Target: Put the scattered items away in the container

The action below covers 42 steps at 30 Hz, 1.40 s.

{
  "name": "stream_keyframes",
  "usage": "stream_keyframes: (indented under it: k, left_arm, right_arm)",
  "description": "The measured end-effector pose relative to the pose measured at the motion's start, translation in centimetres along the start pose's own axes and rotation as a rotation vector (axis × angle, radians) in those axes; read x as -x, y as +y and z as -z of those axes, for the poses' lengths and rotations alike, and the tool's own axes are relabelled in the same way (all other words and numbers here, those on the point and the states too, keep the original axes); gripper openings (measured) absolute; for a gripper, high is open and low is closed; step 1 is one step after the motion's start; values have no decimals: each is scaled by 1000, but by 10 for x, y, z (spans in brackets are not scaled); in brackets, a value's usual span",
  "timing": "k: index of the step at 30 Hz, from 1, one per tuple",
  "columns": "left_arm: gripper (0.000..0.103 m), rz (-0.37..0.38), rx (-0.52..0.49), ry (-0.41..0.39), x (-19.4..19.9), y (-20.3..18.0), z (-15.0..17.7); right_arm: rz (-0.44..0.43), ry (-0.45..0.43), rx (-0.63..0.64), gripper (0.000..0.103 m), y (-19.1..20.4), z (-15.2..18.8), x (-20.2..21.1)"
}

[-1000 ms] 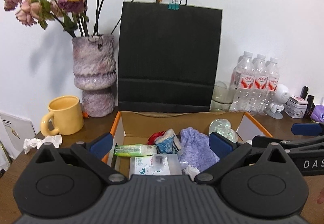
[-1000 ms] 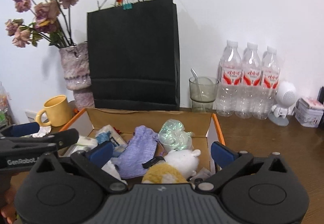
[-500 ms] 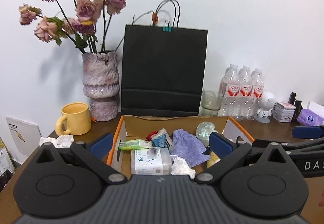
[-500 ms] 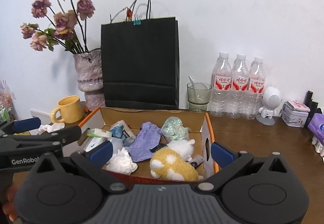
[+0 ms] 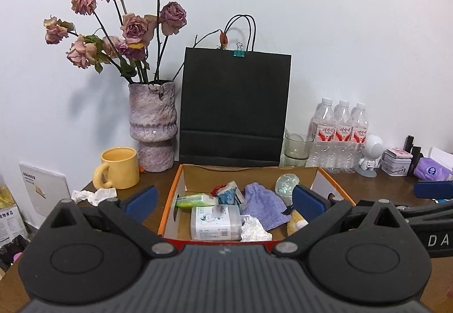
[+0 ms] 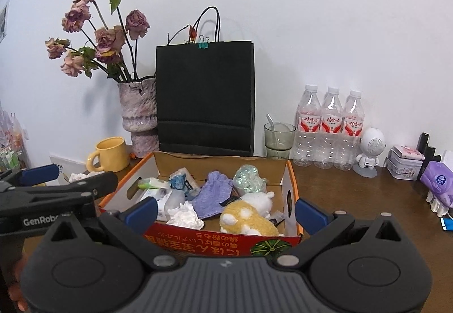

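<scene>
- Both grippers are pulling back and up from the cardboard box (image 6: 291,188), which now shows whole.
- Left gripper (image 5: 223,201) and right gripper (image 6: 225,209) are hovering with fingers spread wide, holding nothing.
- Crumpled tissue (image 6: 185,215), plush toy (image 6: 247,221) and purple cloth (image 6: 213,195) are lying inside the box.
- Another tissue (image 5: 93,195), possibly paper, is lying outside beside the yellow mug (image 5: 120,167).
- Black bag (image 6: 205,97) is standing behind the box.
</scene>
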<state>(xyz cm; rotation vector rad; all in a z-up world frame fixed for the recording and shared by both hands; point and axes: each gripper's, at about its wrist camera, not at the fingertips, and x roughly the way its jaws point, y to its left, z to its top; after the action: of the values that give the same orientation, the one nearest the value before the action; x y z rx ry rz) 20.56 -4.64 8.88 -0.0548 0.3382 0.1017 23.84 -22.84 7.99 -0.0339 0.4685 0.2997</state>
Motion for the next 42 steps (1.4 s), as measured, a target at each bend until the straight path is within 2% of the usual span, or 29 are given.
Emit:
stream_keyframes:
  k: [14, 42]
  left_arm:
    - [103, 1, -5, 65, -16, -1, 9]
    - [103, -4, 7, 96, -23, -1, 12]
  right_arm:
    - [10, 55, -2, 103, -5, 4, -15]
    - [9, 83, -11, 103, -6, 6, -24]
